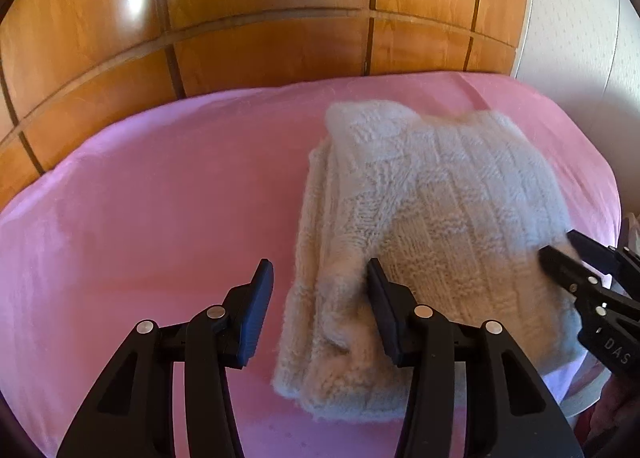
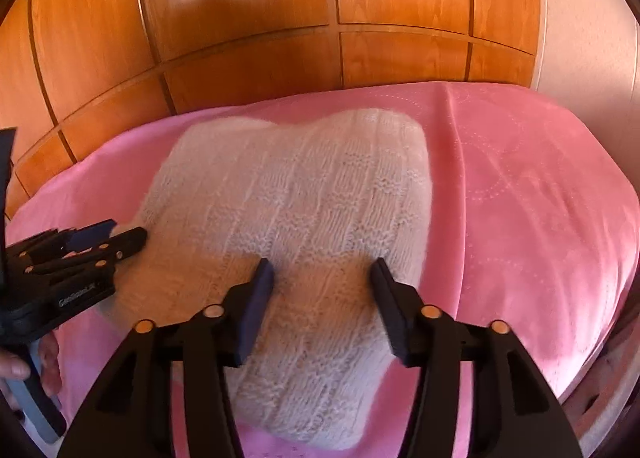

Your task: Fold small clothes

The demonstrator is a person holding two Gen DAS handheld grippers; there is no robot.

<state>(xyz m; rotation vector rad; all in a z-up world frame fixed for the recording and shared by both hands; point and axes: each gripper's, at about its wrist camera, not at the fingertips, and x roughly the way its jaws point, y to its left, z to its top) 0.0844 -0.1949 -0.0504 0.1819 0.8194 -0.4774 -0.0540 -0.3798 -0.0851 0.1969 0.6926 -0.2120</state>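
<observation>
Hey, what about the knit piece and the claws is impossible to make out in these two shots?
- Knit piece: its type and any layers beneath are hidden by its own top fold, both views.
- Right claw: tips blurred and cut by the frame edge in the left view; contact with the knit unclear.
- Left claw: blurred in the right view; tips merge with the knit edge.

Sweater (image 1: 432, 225) on bed (image 1: 152, 217), wardrobe (image 1: 260, 17) behind
</observation>
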